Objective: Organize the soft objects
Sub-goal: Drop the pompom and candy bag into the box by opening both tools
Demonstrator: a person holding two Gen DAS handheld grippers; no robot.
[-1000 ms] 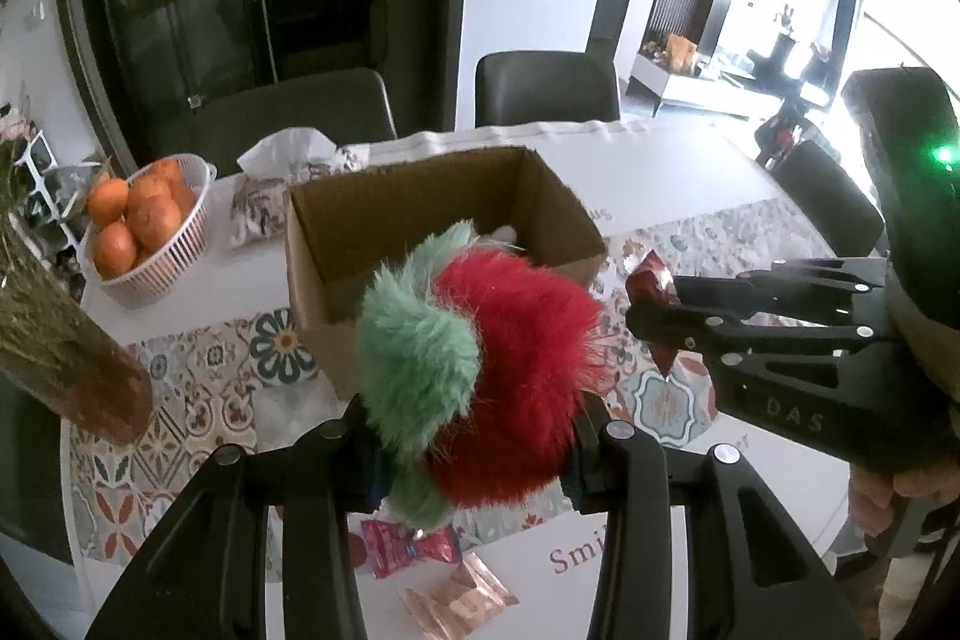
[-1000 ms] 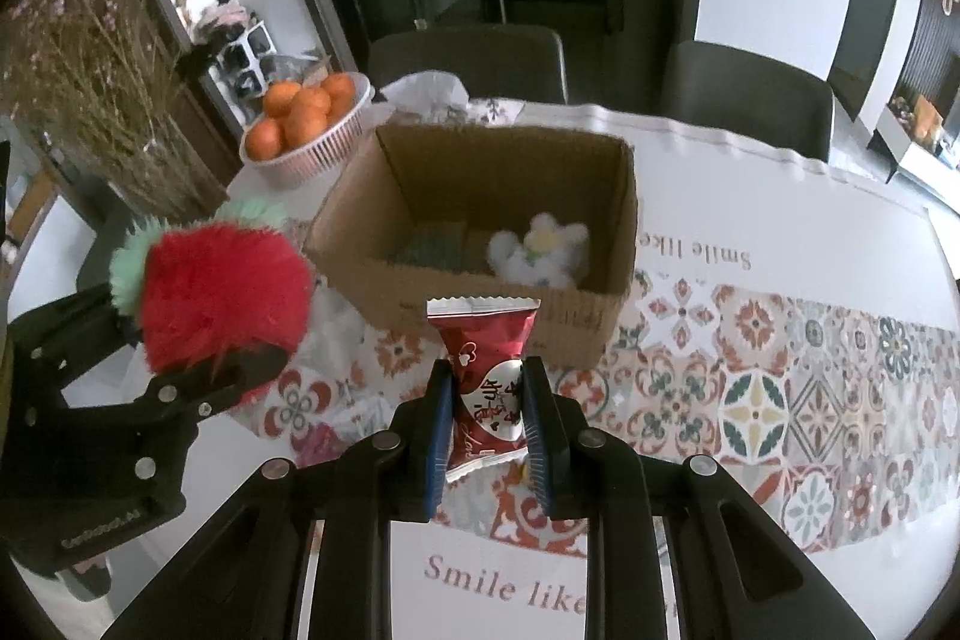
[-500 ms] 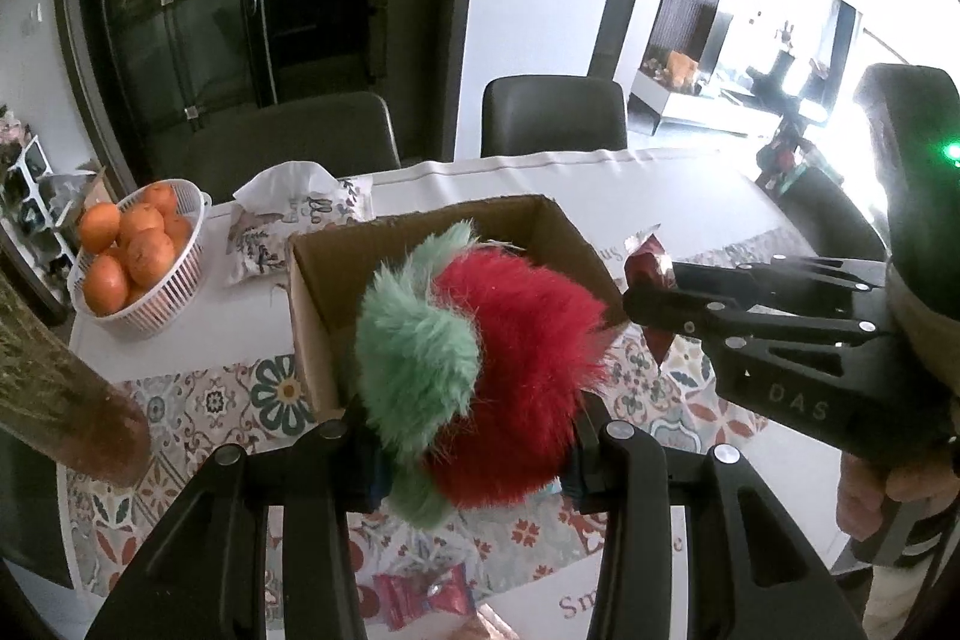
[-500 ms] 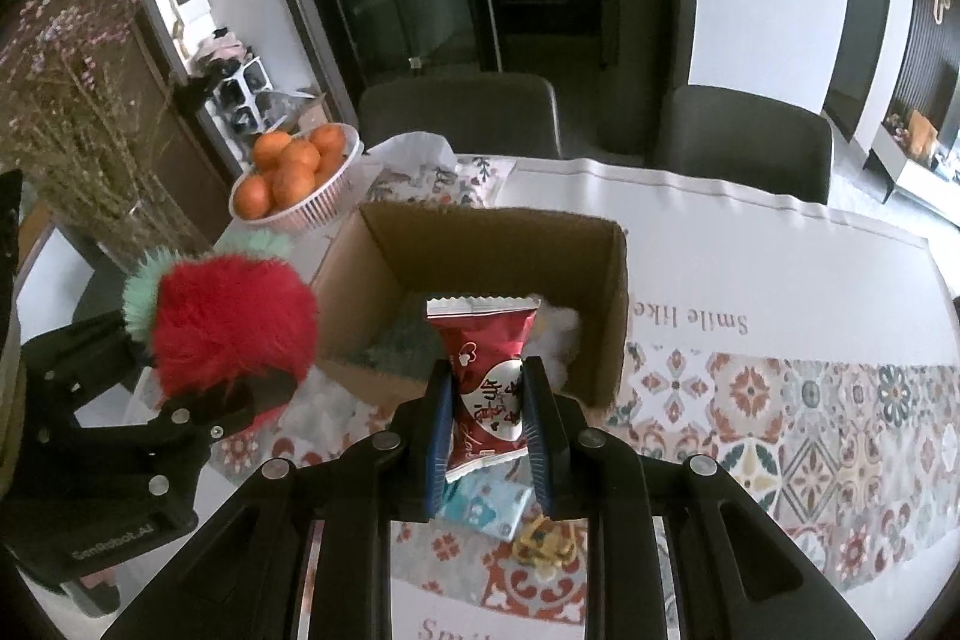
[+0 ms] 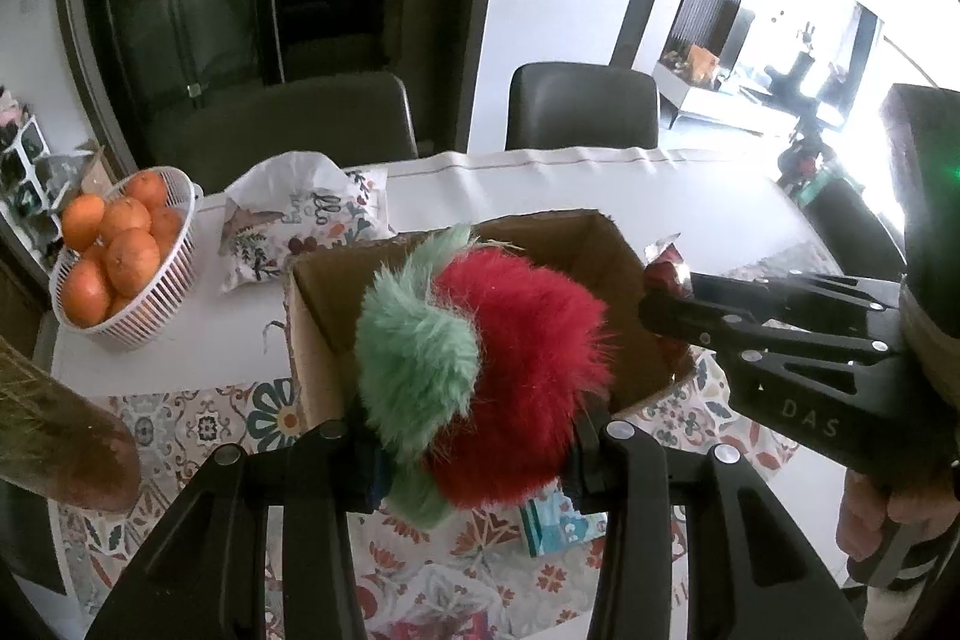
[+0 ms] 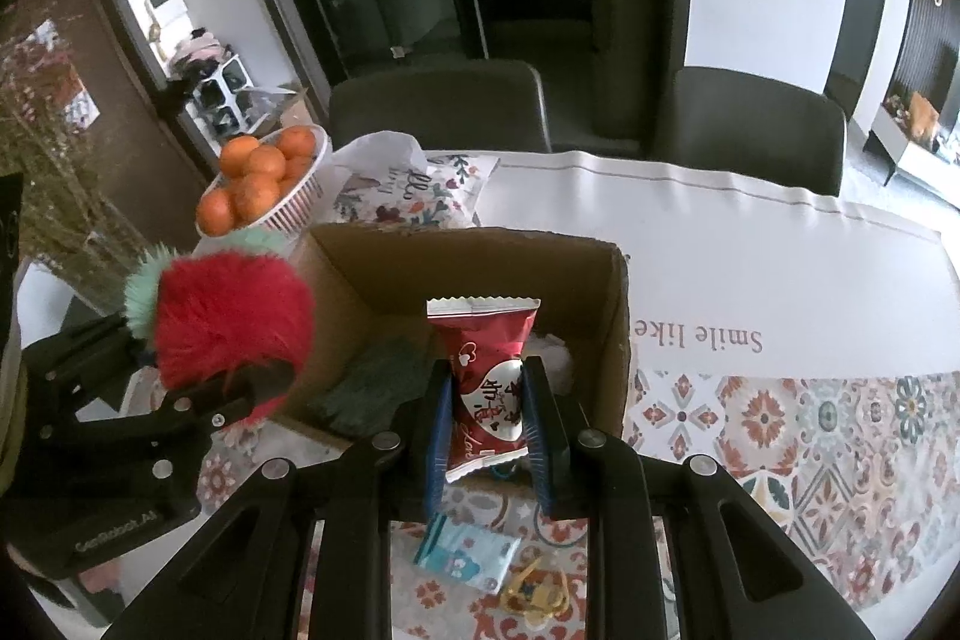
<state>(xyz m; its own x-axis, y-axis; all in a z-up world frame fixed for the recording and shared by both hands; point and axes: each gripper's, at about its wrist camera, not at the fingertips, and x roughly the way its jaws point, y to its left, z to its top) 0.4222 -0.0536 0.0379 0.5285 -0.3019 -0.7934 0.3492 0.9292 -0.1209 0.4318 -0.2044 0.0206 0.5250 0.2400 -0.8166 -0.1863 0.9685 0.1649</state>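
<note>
My left gripper (image 5: 474, 436) is shut on a fluffy red and green plush ball (image 5: 480, 376), held above the near left side of an open cardboard box (image 5: 312, 316). The ball also shows in the right wrist view (image 6: 228, 322). My right gripper (image 6: 489, 418) is shut on a red snack packet (image 6: 486, 376), held upright over the near edge of the box (image 6: 618, 340). Inside the box lie a dark green soft thing (image 6: 372, 382) and a white plush (image 6: 555, 352), partly hidden by the packet.
A white basket of oranges (image 5: 114, 250) and a floral pouch (image 5: 294, 226) lie behind the box. A vase of dried flowers (image 5: 54, 430) stands at the left. A teal packet (image 6: 468, 556) and a gold wrapper (image 6: 534, 595) lie on the patterned runner. Chairs stand behind.
Both grippers have risen and moved forward toward the box, each still holding its object. The red packet now sits over the box's near edge.
</note>
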